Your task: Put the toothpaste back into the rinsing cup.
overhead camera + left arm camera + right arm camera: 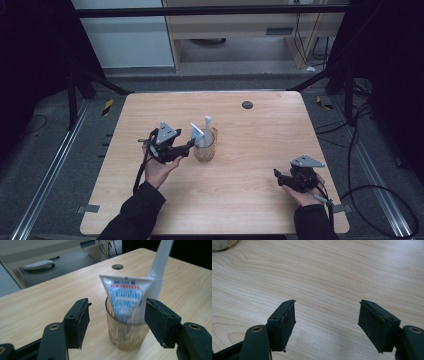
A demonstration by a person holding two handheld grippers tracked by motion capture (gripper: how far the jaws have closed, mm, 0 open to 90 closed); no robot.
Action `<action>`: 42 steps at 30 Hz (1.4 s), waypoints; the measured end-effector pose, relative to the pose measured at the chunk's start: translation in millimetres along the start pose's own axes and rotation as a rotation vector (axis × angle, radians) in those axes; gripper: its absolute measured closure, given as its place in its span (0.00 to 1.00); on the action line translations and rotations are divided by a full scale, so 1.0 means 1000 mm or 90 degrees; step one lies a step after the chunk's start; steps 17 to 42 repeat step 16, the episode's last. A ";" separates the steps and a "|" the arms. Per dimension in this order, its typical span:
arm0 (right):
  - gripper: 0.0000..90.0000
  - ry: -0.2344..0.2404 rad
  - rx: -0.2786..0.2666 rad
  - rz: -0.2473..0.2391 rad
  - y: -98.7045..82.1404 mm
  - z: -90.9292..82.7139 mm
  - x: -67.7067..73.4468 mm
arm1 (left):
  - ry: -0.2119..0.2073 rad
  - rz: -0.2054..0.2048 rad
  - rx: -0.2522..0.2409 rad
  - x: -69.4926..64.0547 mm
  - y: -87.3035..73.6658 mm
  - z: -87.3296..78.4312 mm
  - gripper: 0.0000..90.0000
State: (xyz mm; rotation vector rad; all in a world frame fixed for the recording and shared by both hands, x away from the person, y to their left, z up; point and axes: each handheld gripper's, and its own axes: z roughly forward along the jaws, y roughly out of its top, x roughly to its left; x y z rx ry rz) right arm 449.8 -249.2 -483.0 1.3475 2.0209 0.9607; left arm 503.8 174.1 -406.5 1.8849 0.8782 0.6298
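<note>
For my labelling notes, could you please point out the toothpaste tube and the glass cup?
toothpaste tube (125, 296): left gripper view, printed face.
glass cup (127, 336): left gripper view, ribbed front wall.

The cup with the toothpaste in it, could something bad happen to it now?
Maybe. The left gripper has its jaws open on either side of the glass cup, close to it, so a sideways bump might knock it over. The toothpaste tube and the white toothbrush stick up high above the rim and lean, so a nudge could tip them out onto the table.
</note>
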 end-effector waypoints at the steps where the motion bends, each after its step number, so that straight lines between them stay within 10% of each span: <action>1: 0.33 0.001 -0.001 0.001 0.000 0.000 0.000 | 0.005 0.002 0.007 0.001 -0.005 -0.006 0.39; 16: 0.27 0.006 -0.003 0.009 -0.002 -0.002 0.002 | 0.046 -0.048 0.082 0.025 -0.073 -0.048 0.35; 42: 0.27 0.006 -0.003 0.009 -0.002 -0.002 0.002 | 0.046 -0.048 0.082 0.025 -0.073 -0.048 0.35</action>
